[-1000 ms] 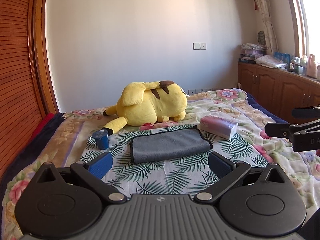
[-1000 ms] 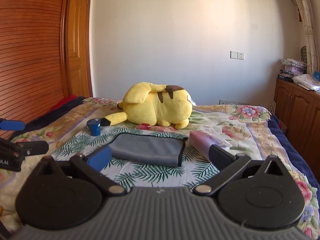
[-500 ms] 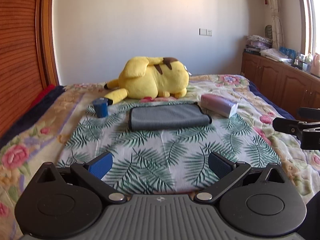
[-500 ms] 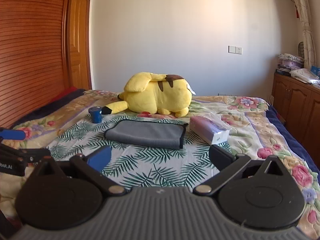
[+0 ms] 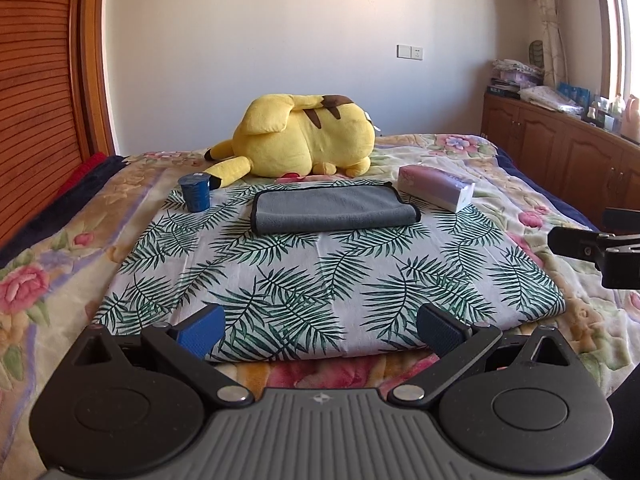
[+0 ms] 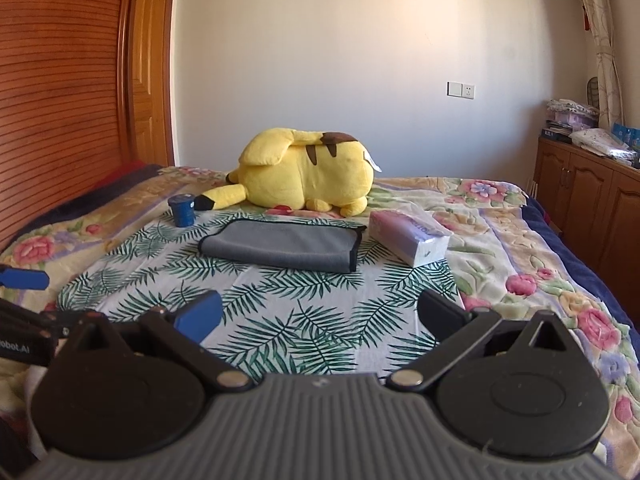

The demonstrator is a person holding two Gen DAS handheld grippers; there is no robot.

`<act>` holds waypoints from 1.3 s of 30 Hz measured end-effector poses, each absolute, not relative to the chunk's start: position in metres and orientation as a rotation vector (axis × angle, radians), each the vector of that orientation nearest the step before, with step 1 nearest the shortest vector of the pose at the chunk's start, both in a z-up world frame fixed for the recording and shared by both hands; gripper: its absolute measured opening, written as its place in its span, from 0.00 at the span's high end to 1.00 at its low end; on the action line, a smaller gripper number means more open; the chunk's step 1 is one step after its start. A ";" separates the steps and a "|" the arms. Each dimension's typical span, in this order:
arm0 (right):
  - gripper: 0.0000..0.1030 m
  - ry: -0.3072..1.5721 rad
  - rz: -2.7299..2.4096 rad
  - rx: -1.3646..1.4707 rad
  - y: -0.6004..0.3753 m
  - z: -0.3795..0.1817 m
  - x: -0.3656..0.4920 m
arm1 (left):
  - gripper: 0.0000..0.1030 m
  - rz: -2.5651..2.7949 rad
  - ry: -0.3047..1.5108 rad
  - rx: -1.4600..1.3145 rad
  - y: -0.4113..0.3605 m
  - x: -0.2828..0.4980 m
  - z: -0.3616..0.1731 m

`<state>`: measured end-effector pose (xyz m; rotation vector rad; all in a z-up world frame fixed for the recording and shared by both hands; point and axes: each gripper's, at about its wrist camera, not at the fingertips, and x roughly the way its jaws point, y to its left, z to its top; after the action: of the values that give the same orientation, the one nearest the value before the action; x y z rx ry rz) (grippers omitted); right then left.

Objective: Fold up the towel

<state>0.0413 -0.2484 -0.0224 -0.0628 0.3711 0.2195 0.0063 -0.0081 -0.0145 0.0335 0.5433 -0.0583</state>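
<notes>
While both tools hover at the near edge of the bed, the left gripper [image 5: 318, 330] and right gripper [image 6: 318, 314] each stand with fingers spread wide, holding nothing. Ahead of both, well apart from the fingertips: palm-leaf cloth [image 5: 320, 276] spread over a floral bedspread [image 6: 520, 248]; on its far part a grey towel [image 5: 334, 208], folded flat, black-edged; blue cup [image 5: 195, 192] ahead-left of it; tissue pack [image 5: 436, 188] ahead-right; yellow plush toy [image 5: 304, 140] just beyond. Room: white wall [image 6: 340, 60] behind, slatted wooden wardrobe [image 6: 60, 100] left, wooden cabinets [image 5: 560, 144] right.
</notes>
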 end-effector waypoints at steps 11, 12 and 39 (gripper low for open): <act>0.00 0.383 0.209 -0.070 -0.247 -0.030 0.045 | 0.16 -0.027 0.507 0.052 -0.001 0.008 -0.024; 0.00 0.382 0.208 -0.071 -0.246 -0.030 0.045 | 0.16 -0.024 0.501 0.051 -0.001 0.007 -0.024; 0.00 0.278 0.182 -0.034 -0.257 -0.024 0.033 | 0.16 -0.026 0.365 0.038 0.001 -0.008 -0.009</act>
<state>0.0332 -0.2571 -0.0243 -0.0342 0.2775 0.1815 -0.0078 0.0015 -0.0089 0.0377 0.3645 -0.0255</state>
